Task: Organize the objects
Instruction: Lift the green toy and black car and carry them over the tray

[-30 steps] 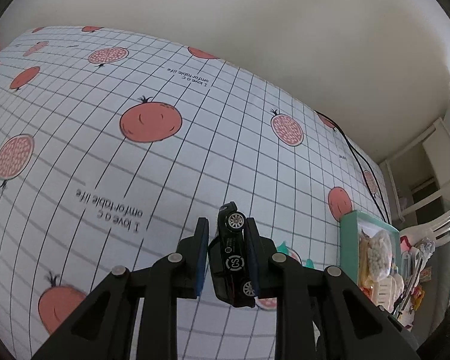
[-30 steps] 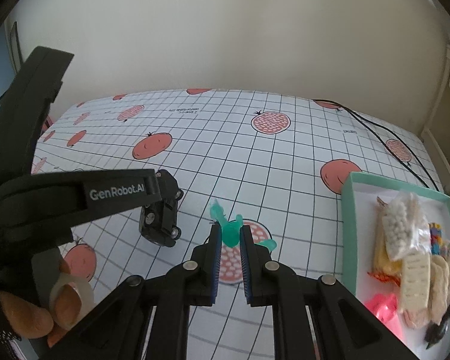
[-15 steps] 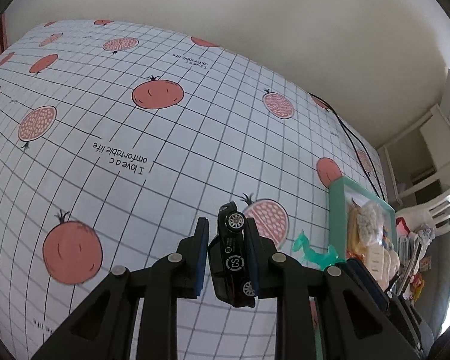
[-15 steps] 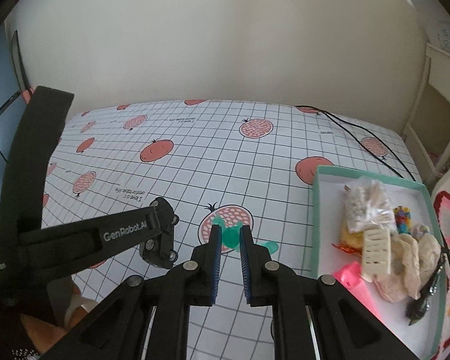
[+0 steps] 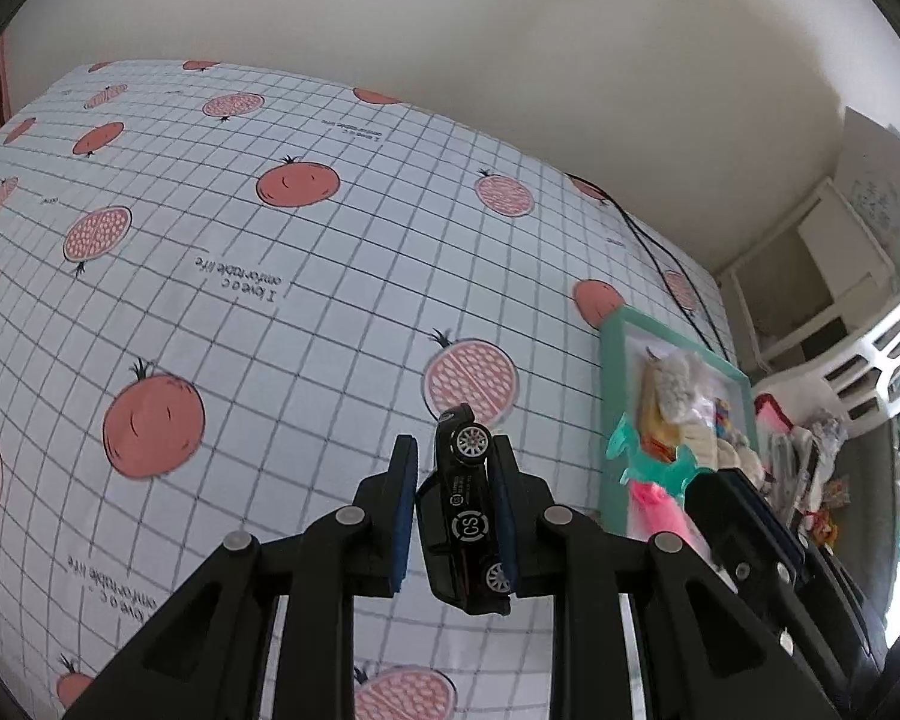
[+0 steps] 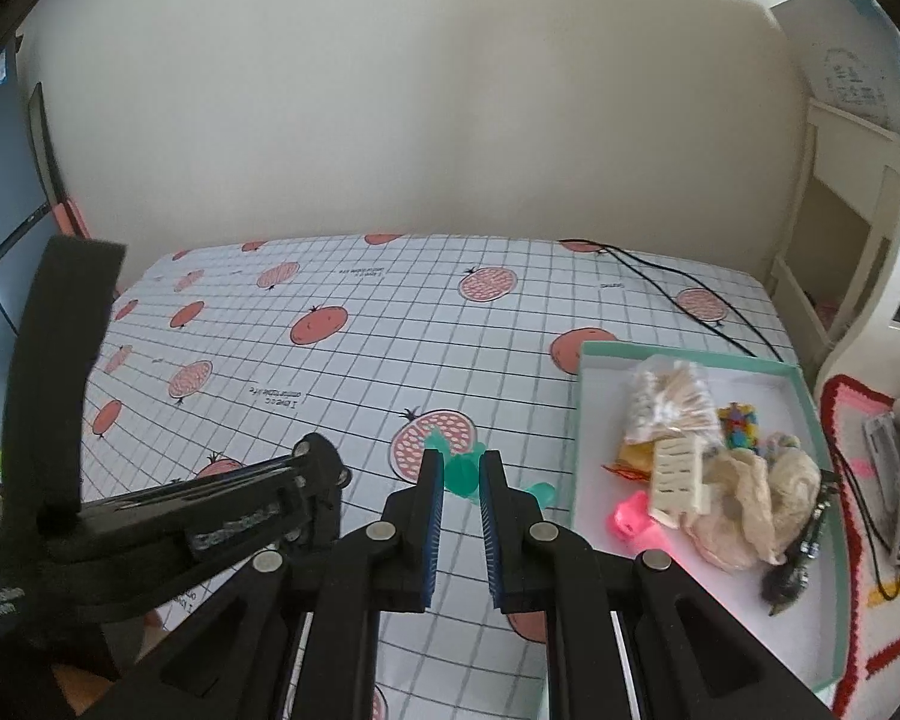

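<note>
A black toy car (image 5: 467,519) marked "CS" hangs nose-up above the table, with my left gripper (image 5: 453,463) shut on it. In the right wrist view the left gripper (image 6: 306,483) shows at lower left, and the car is mostly hidden behind it. My right gripper (image 6: 459,463) is shut on a green plastic toy (image 6: 461,473), held in the air just left of the teal tray (image 6: 690,358). The left wrist view shows that green toy (image 5: 651,463) in front of the tray (image 5: 617,327).
The tray holds a snack bag (image 6: 666,399), a white block (image 6: 681,480), a pink piece (image 6: 630,516) and crumpled cloth (image 6: 744,498). A black cable (image 6: 672,285) crosses the pomegranate-print tablecloth (image 6: 360,372) at back right. White shelving (image 6: 840,240) stands to the right.
Both grippers have risen and drawn back from the table, drifting right toward the tray. The car and the green toy stay held.
</note>
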